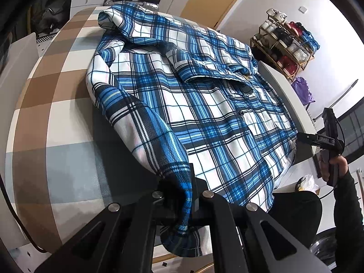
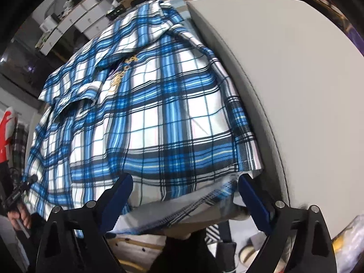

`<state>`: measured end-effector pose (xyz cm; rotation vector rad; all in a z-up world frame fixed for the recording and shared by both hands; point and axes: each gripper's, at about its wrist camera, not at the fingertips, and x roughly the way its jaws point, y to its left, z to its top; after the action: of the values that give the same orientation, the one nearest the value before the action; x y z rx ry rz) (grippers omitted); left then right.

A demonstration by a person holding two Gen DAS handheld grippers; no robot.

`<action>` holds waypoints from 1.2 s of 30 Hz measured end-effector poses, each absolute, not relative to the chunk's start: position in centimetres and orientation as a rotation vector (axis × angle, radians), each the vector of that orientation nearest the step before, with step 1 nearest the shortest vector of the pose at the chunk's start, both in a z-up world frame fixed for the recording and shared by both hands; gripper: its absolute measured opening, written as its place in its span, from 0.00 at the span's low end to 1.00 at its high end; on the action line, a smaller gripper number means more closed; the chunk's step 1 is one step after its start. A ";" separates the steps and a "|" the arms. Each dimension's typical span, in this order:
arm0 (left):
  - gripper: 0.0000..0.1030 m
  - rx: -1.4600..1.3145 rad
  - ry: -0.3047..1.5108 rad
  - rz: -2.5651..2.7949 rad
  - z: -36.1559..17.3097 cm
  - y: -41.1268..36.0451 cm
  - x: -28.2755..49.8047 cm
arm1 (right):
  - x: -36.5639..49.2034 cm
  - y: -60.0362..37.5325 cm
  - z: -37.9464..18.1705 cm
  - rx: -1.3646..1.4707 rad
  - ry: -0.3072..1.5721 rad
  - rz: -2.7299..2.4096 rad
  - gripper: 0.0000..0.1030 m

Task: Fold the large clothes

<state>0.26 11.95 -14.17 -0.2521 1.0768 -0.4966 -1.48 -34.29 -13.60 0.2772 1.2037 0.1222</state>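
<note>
Pinched between the closed jaws of the left gripper [image 1: 182, 195] is a sleeve [image 1: 159, 136] of the blue plaid shirt [image 1: 204, 104], which is spread over a checked cloth [image 1: 56, 104] on the desk [image 2: 284, 68]. At the shirt's hem, the right gripper [image 2: 185, 190] is held wide open; the fabric edge appears to lie between its blue pads [image 2: 252, 193], untouched.
</note>
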 end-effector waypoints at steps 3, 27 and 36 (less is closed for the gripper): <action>0.00 -0.243 1.077 -0.490 -14.1 11.7 0.2 | -1.0 -34.3 -13.7 0.303 1.182 0.038 0.92; 0.00 -0.297 1.076 -0.461 -14.3 13.3 0.1 | -2.6 -33.6 -11.8 0.253 0.967 -0.041 0.00; 0.00 -0.300 1.066 -0.412 -14.0 14.7 0.7 | -3.4 -35.2 -12.2 0.264 1.023 0.001 0.00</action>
<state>0.71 14.68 -13.97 -0.2997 1.0656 -0.4121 -3.39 -35.18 -12.20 0.2637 1.0227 0.0005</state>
